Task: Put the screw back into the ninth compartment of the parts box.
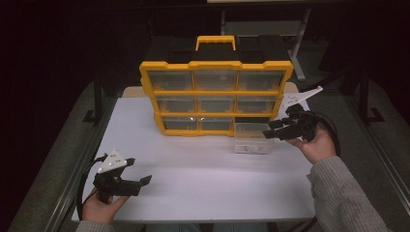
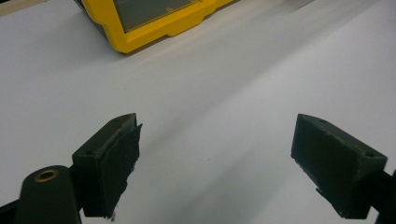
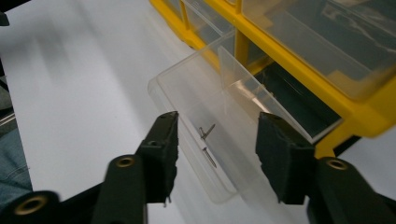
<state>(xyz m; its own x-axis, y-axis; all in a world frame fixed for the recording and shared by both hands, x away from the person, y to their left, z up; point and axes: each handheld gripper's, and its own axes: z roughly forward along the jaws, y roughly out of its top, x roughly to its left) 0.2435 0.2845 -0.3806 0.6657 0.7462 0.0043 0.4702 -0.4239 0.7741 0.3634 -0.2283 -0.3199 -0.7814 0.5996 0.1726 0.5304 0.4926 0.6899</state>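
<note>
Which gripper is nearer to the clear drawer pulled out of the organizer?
The right gripper: it hovers open at the clear drawer, its jaws on either side. The left gripper sits open near the table's front left corner, far from it.

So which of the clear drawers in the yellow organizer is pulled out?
The bottom-right drawer, in front of the right gripper; it sticks out onto the table while the other eight sit flush.
</note>
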